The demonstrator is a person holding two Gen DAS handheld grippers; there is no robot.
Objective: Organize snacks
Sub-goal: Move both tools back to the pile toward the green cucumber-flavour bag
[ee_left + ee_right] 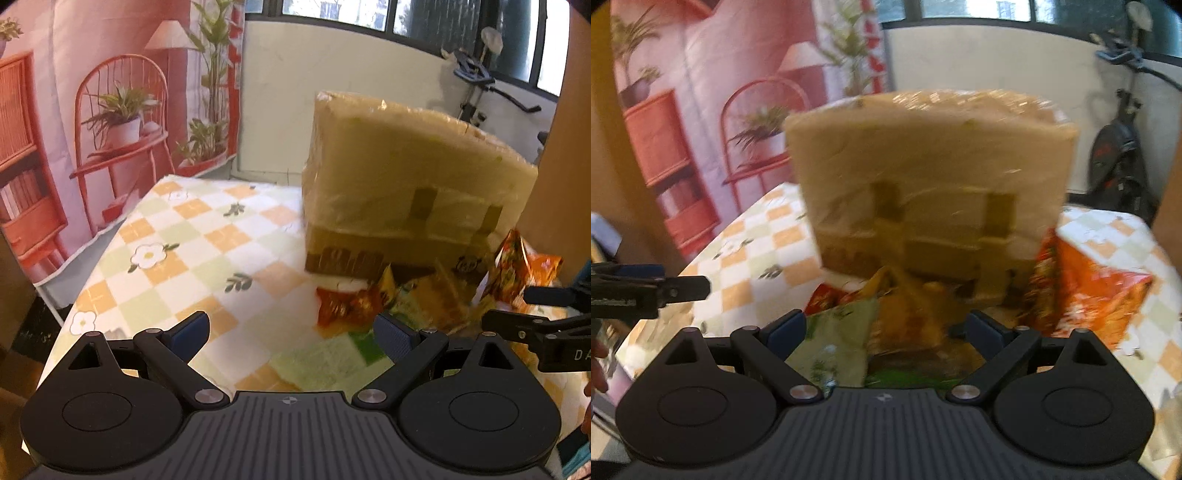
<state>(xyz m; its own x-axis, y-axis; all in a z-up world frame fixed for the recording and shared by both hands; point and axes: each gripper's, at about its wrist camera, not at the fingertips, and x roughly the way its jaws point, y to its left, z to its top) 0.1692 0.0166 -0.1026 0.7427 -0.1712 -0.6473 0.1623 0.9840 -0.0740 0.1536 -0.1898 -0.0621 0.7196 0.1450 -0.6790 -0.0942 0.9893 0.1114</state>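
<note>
Left wrist view: the left gripper (pixel 291 332) is spread wide, fingers released, nothing between them. Ahead and left lies bare checkered tablecloth (pixel 192 236). Ahead and right stands a plastic-wrapped cardboard box (pixel 402 192), with an orange snack packet (pixel 343 302) at its base beside the right fingertip. Further right sits a larger orange snack bag (pixel 517 273), touching the right gripper (pixel 517 308); whether its fingers clamp the bag cannot be determined. In the right wrist view, a green snack packet (pixel 838 332) lies between its spread fingers, which do not clearly press it; image blurred.
</note>
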